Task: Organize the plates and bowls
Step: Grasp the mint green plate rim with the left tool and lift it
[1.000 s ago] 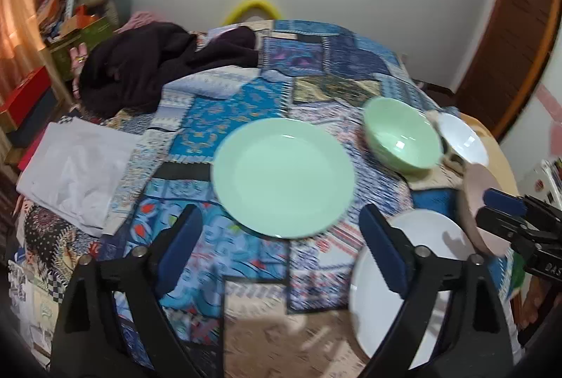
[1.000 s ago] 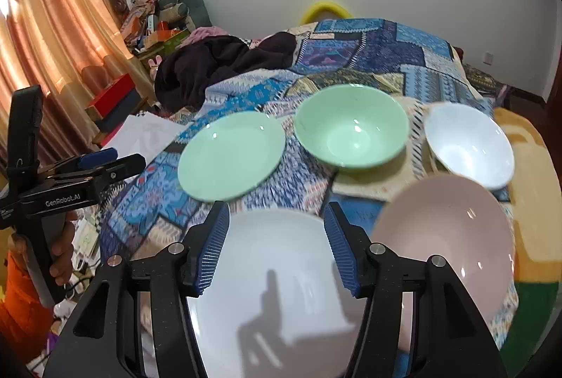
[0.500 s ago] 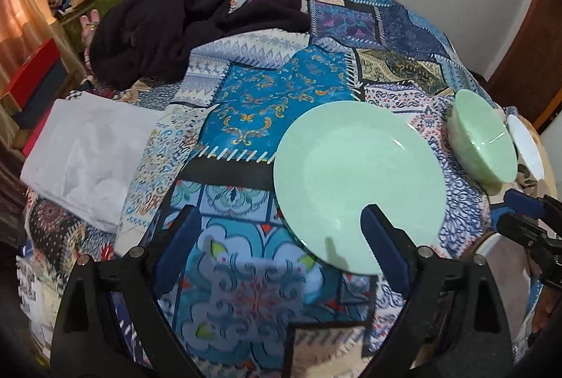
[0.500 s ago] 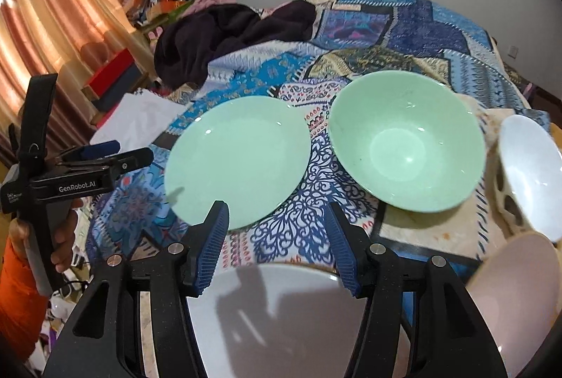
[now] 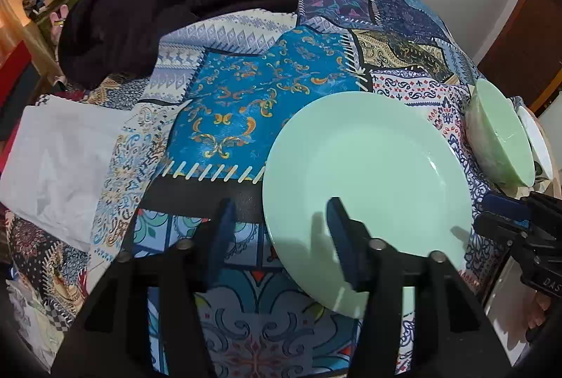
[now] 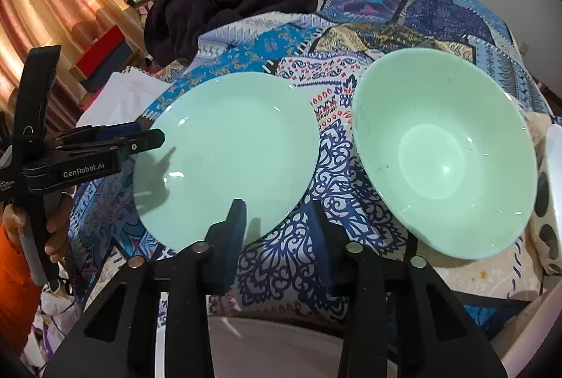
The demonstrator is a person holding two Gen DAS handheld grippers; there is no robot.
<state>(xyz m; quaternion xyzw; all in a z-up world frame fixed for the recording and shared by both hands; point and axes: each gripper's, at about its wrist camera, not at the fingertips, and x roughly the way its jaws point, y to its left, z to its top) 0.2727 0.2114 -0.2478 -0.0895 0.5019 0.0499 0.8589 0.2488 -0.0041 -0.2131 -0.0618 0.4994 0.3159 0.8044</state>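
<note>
A pale green plate (image 5: 368,174) (image 6: 224,153) lies flat on the patchwork bedspread (image 5: 246,90). My left gripper (image 5: 281,230) is open and low over the plate's near left rim, with one finger on either side of the edge. It also shows from the side as the left gripper (image 6: 140,139) at that rim. To the right sits a green bowl (image 5: 498,139) (image 6: 442,153), with a white bowl (image 5: 537,139) (image 6: 555,167) past it. My right gripper (image 6: 277,230) (image 5: 505,209) is open and empty by the plate's right rim. A white plate (image 6: 274,343) lies under it.
A dark garment (image 5: 140,12) is heaped at the back of the bed, and a white folded cloth (image 5: 59,160) lies at the left edge. Boxes and clutter (image 6: 105,54) stand by the curtain. A hand with an orange sleeve (image 6: 14,272) holds the left gripper.
Both grippers have moved forward and down toward the green plate. The left gripper's fingers have narrowed around the plate's rim. The white and pink plates have left the left view.
</note>
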